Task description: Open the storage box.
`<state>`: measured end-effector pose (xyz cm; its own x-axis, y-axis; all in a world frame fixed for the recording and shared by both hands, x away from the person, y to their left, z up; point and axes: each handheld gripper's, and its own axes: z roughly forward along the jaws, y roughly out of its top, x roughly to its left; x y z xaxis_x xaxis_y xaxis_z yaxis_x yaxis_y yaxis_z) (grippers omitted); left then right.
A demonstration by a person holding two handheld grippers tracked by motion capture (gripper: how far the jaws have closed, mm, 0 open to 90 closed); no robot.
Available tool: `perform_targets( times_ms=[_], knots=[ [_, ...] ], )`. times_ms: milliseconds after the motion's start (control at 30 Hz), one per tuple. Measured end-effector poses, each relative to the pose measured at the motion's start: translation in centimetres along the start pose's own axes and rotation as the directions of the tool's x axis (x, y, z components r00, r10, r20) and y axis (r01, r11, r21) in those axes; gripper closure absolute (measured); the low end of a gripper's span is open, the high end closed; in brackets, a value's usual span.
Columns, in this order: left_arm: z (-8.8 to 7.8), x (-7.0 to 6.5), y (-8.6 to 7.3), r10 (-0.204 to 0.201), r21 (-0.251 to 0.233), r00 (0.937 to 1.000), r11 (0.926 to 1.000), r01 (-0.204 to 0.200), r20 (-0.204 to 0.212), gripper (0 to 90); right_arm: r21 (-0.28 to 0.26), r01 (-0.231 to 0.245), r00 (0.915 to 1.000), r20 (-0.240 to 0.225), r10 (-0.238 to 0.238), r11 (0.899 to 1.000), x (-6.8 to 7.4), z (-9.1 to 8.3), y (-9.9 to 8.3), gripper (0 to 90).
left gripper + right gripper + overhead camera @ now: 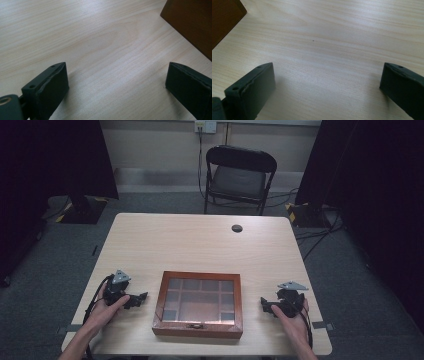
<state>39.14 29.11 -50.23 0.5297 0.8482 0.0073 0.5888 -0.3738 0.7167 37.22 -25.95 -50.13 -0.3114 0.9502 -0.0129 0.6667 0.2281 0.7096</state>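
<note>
A brown wooden box (198, 304) with a glass lid over several compartments lies shut near the table's front edge, its clasp facing the person. My left gripper (141, 298) rests on the table to the box's left, open and empty, its jaws turned toward the box. In the left gripper view a corner of the box (192, 22) stands at the upper right, beyond my left gripper (117, 82). My right gripper (264, 304) rests to the box's right, open and empty. In the right gripper view the box (224, 17) sits at the upper left of my right gripper (327, 82).
The light wooden table (200, 245) has a round cable hole (237, 228) at the back. A black folding chair (239, 175) stands behind it. Dark curtains hang at both sides, with cables on the grey floor.
</note>
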Motion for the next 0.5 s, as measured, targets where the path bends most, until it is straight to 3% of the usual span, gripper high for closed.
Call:
perform_targets(
  times_ms=[233,267,300,333,467,500],
  knots=[
    [0.00,0.01,0.00,0.000,0.000,1.0000,1.0000,0.000,0.001,3.8,-0.003,-0.005,1.0000,-0.002,0.005,1.000,0.07,-0.10,-0.03,1.2],
    [0.01,0.01,0.00,0.001,0.000,1.0000,1.0000,-0.001,0.000,3.8,-0.002,0.002,0.9999,-0.014,-0.002,1.000,0.16,-0.28,0.05,10.2],
    [0.01,0.01,0.00,0.001,0.000,1.0000,1.0000,-0.001,0.000,3.8,-0.002,0.002,0.9999,-0.014,-0.002,1.000,0.16,-0.28,0.05,10.2],
    [0.00,0.00,0.00,0.000,0.000,1.0000,1.0000,0.000,0.000,3.8,-0.007,0.008,0.9998,-0.018,-0.008,1.000,0.23,-0.46,0.13,17.8],
    [0.03,-0.03,0.01,0.001,-0.001,1.0000,1.0000,-0.001,-0.004,3.7,0.014,0.012,0.9971,-0.075,-0.011,1.000,0.43,-0.91,0.54,27.7],
    [0.03,-0.02,0.00,0.001,-0.001,1.0000,1.0000,-0.001,-0.004,3.7,0.020,0.013,0.9966,-0.082,-0.012,1.000,0.46,-0.96,0.59,26.6]
  ],
)
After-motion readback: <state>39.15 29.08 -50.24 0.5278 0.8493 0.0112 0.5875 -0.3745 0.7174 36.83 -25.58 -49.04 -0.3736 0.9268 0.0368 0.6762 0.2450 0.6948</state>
